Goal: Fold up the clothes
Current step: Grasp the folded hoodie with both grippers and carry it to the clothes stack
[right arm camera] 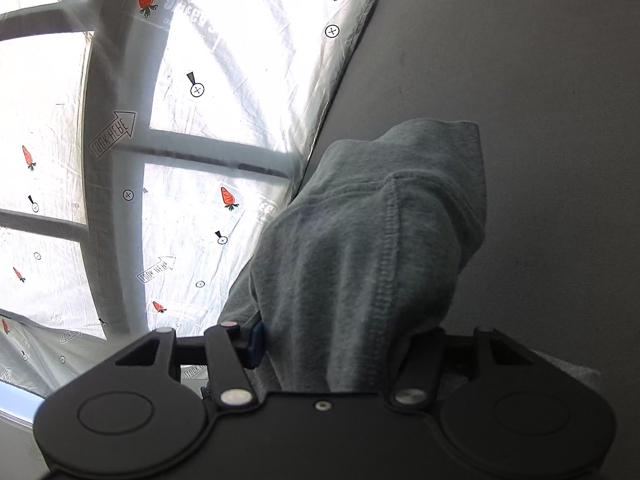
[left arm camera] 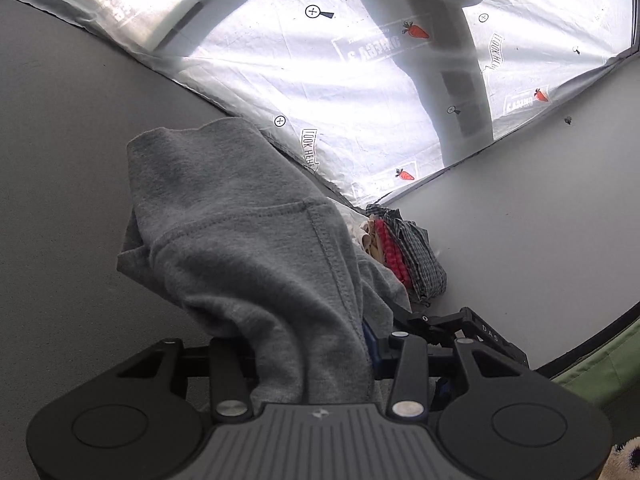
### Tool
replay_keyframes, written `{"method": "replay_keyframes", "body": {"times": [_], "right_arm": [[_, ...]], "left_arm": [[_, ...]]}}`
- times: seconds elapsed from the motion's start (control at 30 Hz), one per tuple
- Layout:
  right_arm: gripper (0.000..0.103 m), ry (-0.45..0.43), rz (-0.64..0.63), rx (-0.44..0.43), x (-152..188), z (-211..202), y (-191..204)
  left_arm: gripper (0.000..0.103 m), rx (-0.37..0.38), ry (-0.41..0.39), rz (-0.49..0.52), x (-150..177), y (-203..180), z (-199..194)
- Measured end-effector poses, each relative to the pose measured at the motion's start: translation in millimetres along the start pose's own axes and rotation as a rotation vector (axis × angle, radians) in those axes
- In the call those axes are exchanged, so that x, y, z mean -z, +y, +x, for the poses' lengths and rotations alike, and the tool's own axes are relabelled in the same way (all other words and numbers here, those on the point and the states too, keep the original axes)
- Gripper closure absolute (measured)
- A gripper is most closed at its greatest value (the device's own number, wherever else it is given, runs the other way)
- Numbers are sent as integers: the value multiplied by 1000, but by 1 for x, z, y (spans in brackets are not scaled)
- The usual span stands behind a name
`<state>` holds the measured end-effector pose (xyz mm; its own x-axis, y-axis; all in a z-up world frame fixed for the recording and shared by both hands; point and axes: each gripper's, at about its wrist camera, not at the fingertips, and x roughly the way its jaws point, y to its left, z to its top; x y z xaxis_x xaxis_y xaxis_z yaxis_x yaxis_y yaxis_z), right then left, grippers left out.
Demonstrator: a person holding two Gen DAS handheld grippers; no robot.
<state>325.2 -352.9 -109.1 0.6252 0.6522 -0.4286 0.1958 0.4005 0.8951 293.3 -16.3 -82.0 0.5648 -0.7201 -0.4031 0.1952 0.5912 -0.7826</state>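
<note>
While both tools are raised before the curtain (left arm camera: 320,80), each clamps a bunch of the grey garment (left arm camera: 248,248). Left gripper (left arm camera: 316,356) and right gripper (right arm camera: 332,340) have jaws narrowed onto the cloth, which hangs lifted. Below the curtain's lower edge lies a pile of clothes (left arm camera: 404,252).

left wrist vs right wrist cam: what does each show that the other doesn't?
Left wrist only: a pile of other clothes, checked and red, by the wall, and part of the right gripper beside the left one.
Right wrist only: nothing more than extra curtain; no pile and no other gripper.
Both: the grey garment clamped in each view's own gripper, left gripper, right gripper, the carrot-print curtain and a grey wall.
</note>
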Motion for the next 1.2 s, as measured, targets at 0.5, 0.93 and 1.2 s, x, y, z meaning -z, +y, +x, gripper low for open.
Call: {"method": "replay_keyframes", "body": {"times": [0.5, 0.93, 1.2], "right_arm": [[49, -173, -196, -4, -115, -152, -35], [60, -260, -554, -9, -318, -264, -23], [63, -349, -676, 13, -423, -276, -17]], "left_arm": [[60, 27, 2, 131, 52, -142, 141], [60, 0, -101, 246, 37, -285, 321], [60, 47, -117, 303, -6, -311, 422]]}}
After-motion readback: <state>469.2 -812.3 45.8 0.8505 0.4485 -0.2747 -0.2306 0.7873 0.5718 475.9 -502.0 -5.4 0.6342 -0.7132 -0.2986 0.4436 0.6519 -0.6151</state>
